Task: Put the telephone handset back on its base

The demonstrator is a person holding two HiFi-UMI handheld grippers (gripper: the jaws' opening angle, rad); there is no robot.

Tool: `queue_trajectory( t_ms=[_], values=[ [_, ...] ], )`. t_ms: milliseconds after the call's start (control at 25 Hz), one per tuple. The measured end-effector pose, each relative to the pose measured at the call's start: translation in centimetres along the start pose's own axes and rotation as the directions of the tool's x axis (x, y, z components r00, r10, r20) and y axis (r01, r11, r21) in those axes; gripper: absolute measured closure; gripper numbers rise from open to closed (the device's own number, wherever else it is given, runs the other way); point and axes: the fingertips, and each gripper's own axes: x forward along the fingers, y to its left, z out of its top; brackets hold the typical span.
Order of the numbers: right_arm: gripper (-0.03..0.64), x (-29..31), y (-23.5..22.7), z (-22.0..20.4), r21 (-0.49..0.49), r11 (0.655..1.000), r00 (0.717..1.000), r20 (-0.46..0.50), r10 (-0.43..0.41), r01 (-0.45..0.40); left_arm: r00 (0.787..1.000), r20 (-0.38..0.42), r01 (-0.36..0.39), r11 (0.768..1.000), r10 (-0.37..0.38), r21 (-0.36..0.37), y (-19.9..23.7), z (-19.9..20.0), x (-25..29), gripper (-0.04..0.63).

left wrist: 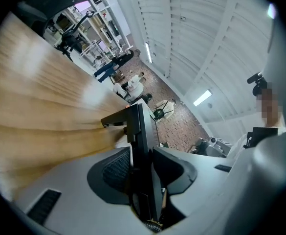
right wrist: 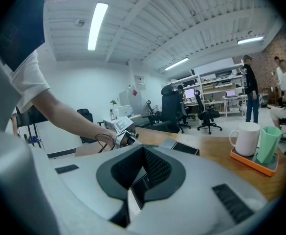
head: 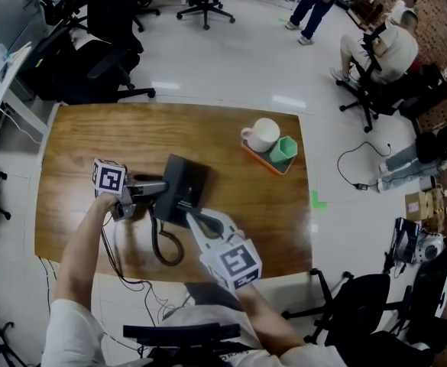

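From the head view the left gripper (head: 148, 189) just looks jammed against the left side of the black telephone base (head: 189, 180) in the middle of the desk (head: 78, 136). Its own view shows it clamped on the black handset (left wrist: 140, 131), seen edge-on. The right gripper (head: 195, 218) sits at the base's near corner, and only its own view shows the jaws nipped on the base's thin dark edge.
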Motion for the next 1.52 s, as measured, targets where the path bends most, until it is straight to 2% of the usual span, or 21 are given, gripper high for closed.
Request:
queue_trajectory(
  t_ms=[160, 240, 360, 440, 640, 720, 760, 880, 1040, 1200, 1320, 1520],
  values=[
    [0.612, -0.4, -0.1, -0.2, -0.031, 1.000, 1.000, 0.002, 0.001, -0.001, 0.998, 0.030, -0.065, 0.997, 0.064, 0.034, 0.3, 0.1, -0.6, 0.430],
    [0.612, -0.9, 0.2, 0.1, -0.035, 0.999, 1.000, 0.011, -0.003, 0.004, 0.994, 0.060, -0.092, 0.994, 0.088, 0.055, 0.0, 0.1, -1.1, 0.464],
    [0.612, -1.9, 0.8, 0.3, -0.066, 0.998, 1.000, 0.024, -0.004, 0.006, 0.980, 0.129, -0.164, 0.981, 0.150, 0.105, -1.0, 0.4, -2.1, 0.469],
    [0.612, -2.6, 1.8, 0.7, -0.092, 0.996, 1.000, 0.031, -0.006, 0.009, 0.970, 0.182, -0.187, 0.974, 0.162, 0.128, -2.1, 0.2, -2.9, 0.477],
    [0.612, -5.0, 4.4, 2.2, -0.179, 0.983, 0.998, 0.067, -0.017, 0.029, 0.959, 0.270, -0.148, 0.967, 0.089, 0.209, -9.0, -0.6, -4.0, 0.528],
    [0.612, -6.0, 5.7, 2.4, -0.224, 0.974, 0.997, 0.076, -0.012, 0.029, 0.957, 0.281, -0.140, 0.957, 0.065, 0.254, -11.9, -1.6, -4.3, 0.533],
    [0.612, -6.6, 6.3, 2.5, -0.233, 0.972, 0.996, 0.083, -0.014, 0.033, 0.957, 0.284, -0.137, 0.952, 0.055, 0.275, -13.2, -2.2, -4.4, 0.560],
    [0.612, -8.3, 8.4, 3.1, -0.233, 0.971, 0.994, 0.108, -0.020, 0.045, 0.950, 0.311, -0.139, 0.926, 0.025, 0.352, -17.1, -3.9, -4.8, 0.574],
    [0.612, -10.8, 10.7, 3.3, -0.295, 0.954, 0.994, 0.112, -0.021, 0.054, 0.923, 0.383, -0.150, 0.894, -0.026, 0.422, -22.1, -5.6, -5.4, 0.574],
    [0.612, -13.3, 13.1, 3.9, -0.306, 0.950, 0.989, 0.145, -0.018, 0.062, 0.878, 0.470, -0.149, 0.877, -0.095, 0.456, -27.5, -7.2, -6.3, 0.574],
    [0.612, -14.9, 14.6, 3.9, -0.325, 0.944, 0.987, 0.158, -0.008, 0.060, 0.854, 0.512, -0.214, 0.837, -0.090, 0.503, -31.0, -8.6, -6.9, 0.576],
    [0.612, -17.2, 16.7, 3.6, -0.339, 0.939, 0.984, 0.180, 0.008, 0.055, 0.829, 0.560, -0.375, 0.742, -0.001, 0.556, -35.3, -11.5, -8.0, 0.592]
  ],
)
